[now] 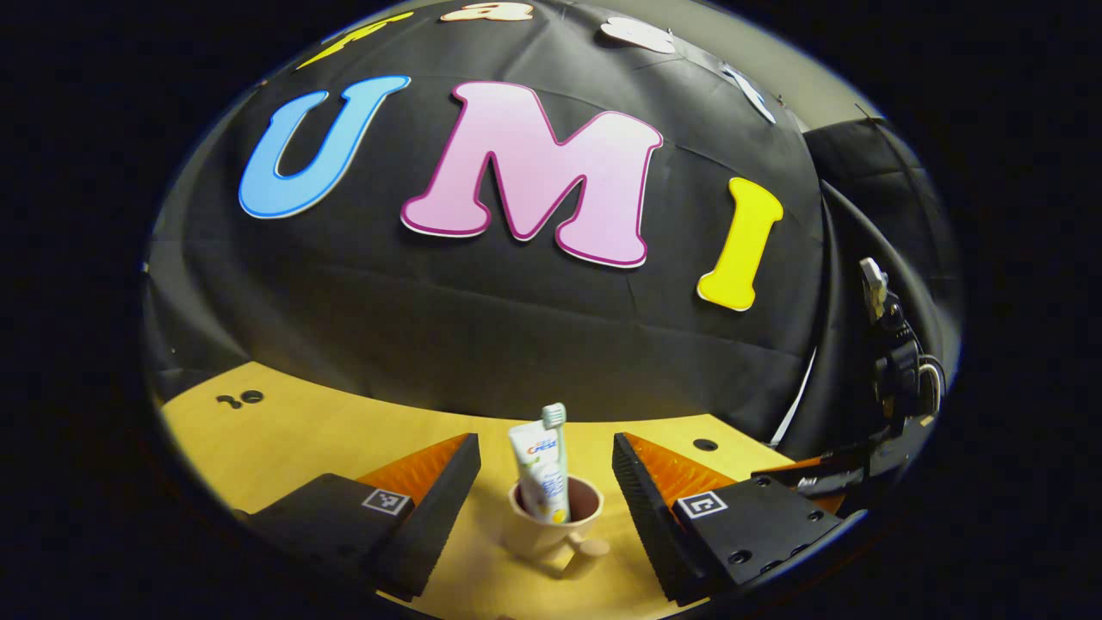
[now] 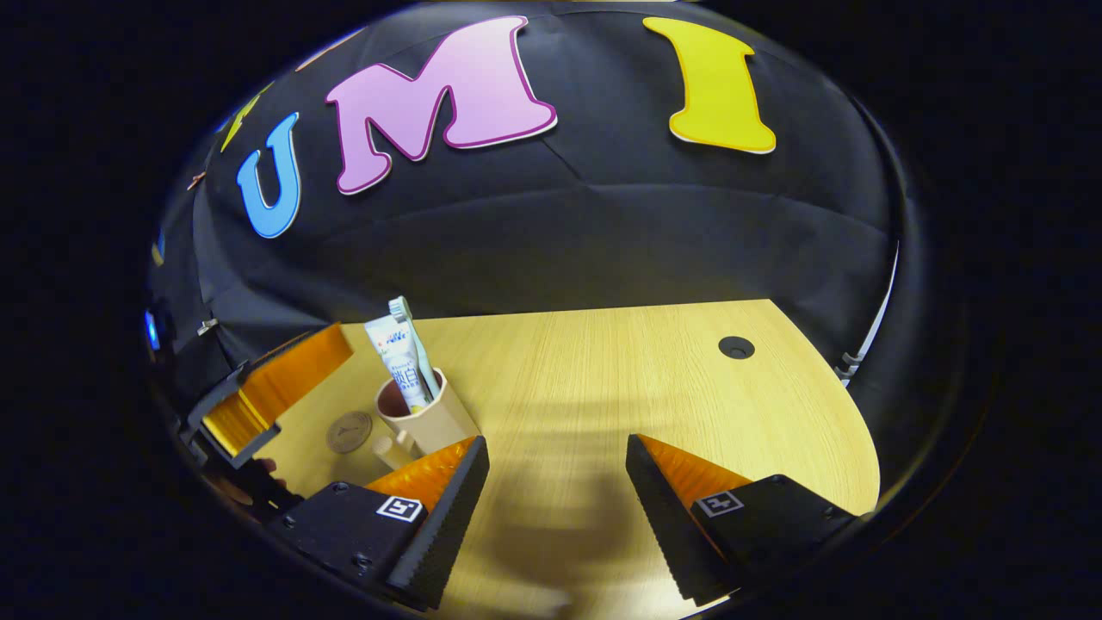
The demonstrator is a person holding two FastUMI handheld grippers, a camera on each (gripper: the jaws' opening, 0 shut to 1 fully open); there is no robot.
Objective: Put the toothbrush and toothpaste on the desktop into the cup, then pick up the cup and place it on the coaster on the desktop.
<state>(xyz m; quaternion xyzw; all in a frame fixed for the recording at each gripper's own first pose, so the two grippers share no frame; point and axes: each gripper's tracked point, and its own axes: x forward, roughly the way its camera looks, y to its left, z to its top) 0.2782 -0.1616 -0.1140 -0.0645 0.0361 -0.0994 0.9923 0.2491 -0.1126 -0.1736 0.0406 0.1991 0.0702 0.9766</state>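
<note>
Beige and handled, the cup [image 1: 551, 525] stands on the wooden desktop [image 1: 284, 439] in the left gripper view, between the spread fingers of the left gripper [image 1: 547, 508], untouched. A toothpaste tube [image 1: 541, 469] and toothbrush [image 1: 554, 417] stand upright inside it.

From the right gripper view, the right gripper [image 2: 558, 499] also gapes, holding nothing, over bare desktop [image 2: 620, 379]. Here the cup [image 2: 426, 413] sits left, and a round coaster [image 2: 349, 431] lies just beside it, with the left gripper [image 2: 258, 392] beyond.

cup [image 2: 428, 413] holding toothbrush [image 2: 402, 312], toothpaste [image 2: 393, 355], beside coaster [image 2: 349, 431]
</note>
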